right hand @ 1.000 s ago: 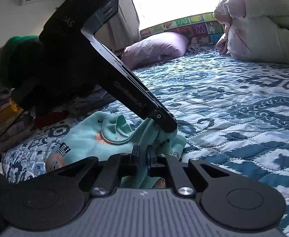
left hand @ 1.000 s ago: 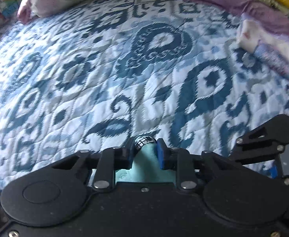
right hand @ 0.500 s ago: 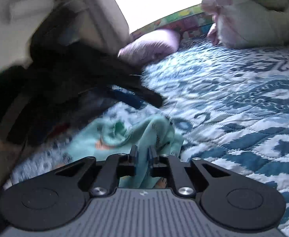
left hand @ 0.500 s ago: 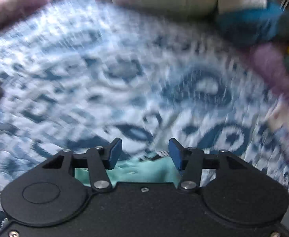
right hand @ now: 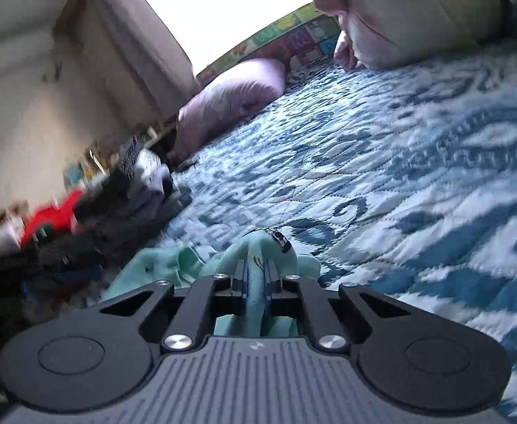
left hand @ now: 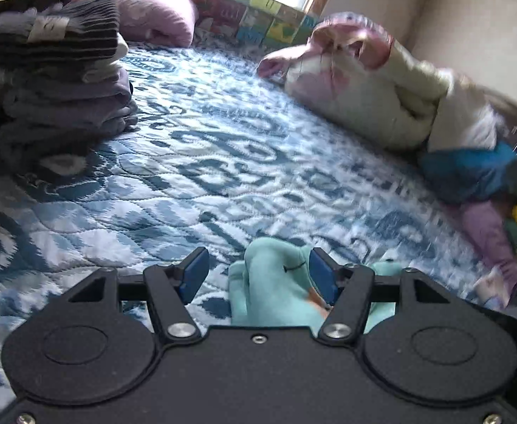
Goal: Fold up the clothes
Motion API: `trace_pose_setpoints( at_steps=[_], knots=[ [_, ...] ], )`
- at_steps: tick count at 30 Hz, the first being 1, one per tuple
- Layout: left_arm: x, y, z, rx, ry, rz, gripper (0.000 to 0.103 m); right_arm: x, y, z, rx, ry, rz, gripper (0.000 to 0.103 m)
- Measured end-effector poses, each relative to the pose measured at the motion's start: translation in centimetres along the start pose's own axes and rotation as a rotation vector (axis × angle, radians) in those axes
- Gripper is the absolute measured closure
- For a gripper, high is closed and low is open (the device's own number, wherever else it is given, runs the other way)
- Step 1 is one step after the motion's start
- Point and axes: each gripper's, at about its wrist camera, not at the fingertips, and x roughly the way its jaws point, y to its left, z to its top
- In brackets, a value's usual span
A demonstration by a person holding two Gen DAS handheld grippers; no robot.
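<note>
At the near edge of the bed (left hand: 223,162), a mint garment (left hand: 276,293) is lying bunched. The right gripper (right hand: 256,282) is pinching its fold; the left gripper (left hand: 255,275) is gaping wide around it.

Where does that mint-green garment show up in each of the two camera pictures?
Left wrist: the mint-green garment sits bottom centre, between the open jaws, against the right-hand pad.
Right wrist: it is bottom centre, pinched in the closed jaws, spilling leftward.
Shared landmark: the purple pillow beneath the window.

No readable text; the letter tiles (right hand: 295,40) along the bed's edge are too blurred to make out
</note>
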Motion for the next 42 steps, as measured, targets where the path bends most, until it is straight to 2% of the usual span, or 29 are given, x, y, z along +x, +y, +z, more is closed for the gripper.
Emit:
trace_pose_setpoints(
  at_steps=[2,3,5,6,7,9,11,12,13,14,15,16,18,22,28,30,32,34,35,36,37,38,39,40,42],
  knots=[
    [0.9,0.9,-0.1,0.002,0.023,-0.042,0.041,-0.4,-0.8,-0.1,0.061,-0.017,0.035,0.092],
    [1.3,1.2,-0.1,0.004,0.041,-0.060,0.041,-0.5,-1.4,-0.1,0.111,-0.020,0.056,0.087],
    [1.9,1.7,-0.1,-0.001,0.064,-0.092,0.041,-1.3,-1.9,-0.1,0.168,-0.055,0.040,0.069],
    [1.9,1.9,0.0,-0.018,0.068,-0.104,0.041,-1.9,-1.6,-0.1,0.154,-0.076,0.013,0.053],
    [2.1,2.2,-0.1,-0.038,0.081,-0.117,0.041,-2.4,-1.3,-0.1,0.131,-0.097,-0.018,0.043],
    [2.6,2.9,-0.3,-0.085,0.108,-0.139,0.041,-2.7,-1.2,-0.3,0.135,-0.088,-0.023,0.038],
    [3.0,3.6,-0.7,-0.144,0.133,-0.156,0.041,-2.1,-1.2,-0.5,0.158,-0.056,-0.006,0.038],
    [3.3,3.8,-0.9,-0.166,0.142,-0.172,0.043,-1.8,-1.0,-0.7,0.148,-0.045,0.000,0.042],
    [3.6,3.9,-1.0,-0.186,0.150,-0.189,0.044,-1.2,-0.7,-0.8,0.121,-0.022,-0.018,0.050],
    [3.9,4.0,-1.2,-0.207,0.158,-0.207,0.064,-0.6,-0.2,-1.0,0.092,0.005,-0.042,0.059],
    [4.2,3.9,-1.5,-0.206,0.170,-0.207,0.083,-0.1,-0.3,-1.2,0.090,0.025,-0.044,0.077],
    [4.5,3.6,-1.8,-0.185,0.177,-0.192,0.084,0.3,-0.4,-1.5,0.095,0.044,-0.040,0.083],
    [4.3,3.0,-1.8,-0.146,0.155,-0.198,0.090,-0.1,0.1,-1.4,0.064,0.014,-0.019,0.087],
    [2.5,2.4,-0.6,-0.111,0.038,-0.269,0.090,0.4,-0.2,-1.1,0.060,0.001,-0.009,0.088],
    [5.3,3.0,-1.7,-0.102,0.083,-0.207,0.088,2.2,-1.5,-0.7,0.093,0.020,-0.018,0.085],
    [5.9,3.0,-1.9,-0.094,0.085,-0.198,0.090,1.7,-0.8,-0.4,0.056,-0.006,-0.023,0.085],
    [5.5,2.8,-1.6,-0.097,0.057,-0.236,0.090,1.2,-0.8,-0.3,0.067,-0.034,-0.015,0.086],
    [5.8,2.5,-1.4,-0.069,0.078,-0.198,0.090,0.7,-0.9,-0.1,0.076,-0.057,-0.015,0.086],
    [6.0,2.4,-1.4,-0.054,0.091,-0.176,0.087,1.1,-1.1,-0.3,0.078,-0.030,-0.035,0.085],
    [6.8,2.6,-1.6,-0.057,0.119,-0.144,0.080,1.8,-1.5,-0.5,0.090,0.001,-0.049,0.082],
    [7.0,2.8,-1.6,-0.078,0.122,-0.141,0.077,2.5,-1.9,-0.8,0.103,0.031,-0.061,0.077],
    [6.9,3.1,-1.7,-0.101,0.120,-0.142,0.074,2.3,-1.9,-0.7,0.108,0.025,-0.066,0.074],
    [6.0,2.7,-1.3,-0.085,0.088,-0.120,0.064,1.7,-1.5,-0.3,0.103,0.002,-0.070,0.069],
    [4.9,2.3,-1.0,-0.063,0.052,-0.095,0.060,0.6,-1.0,0.1,0.088,-0.037,-0.076,0.067],
    [2.2,1.3,-0.5,0.007,-0.023,-0.096,0.059,-1.6,0.3,0.4,0.008,-0.077,-0.072,0.067]
  ],
)
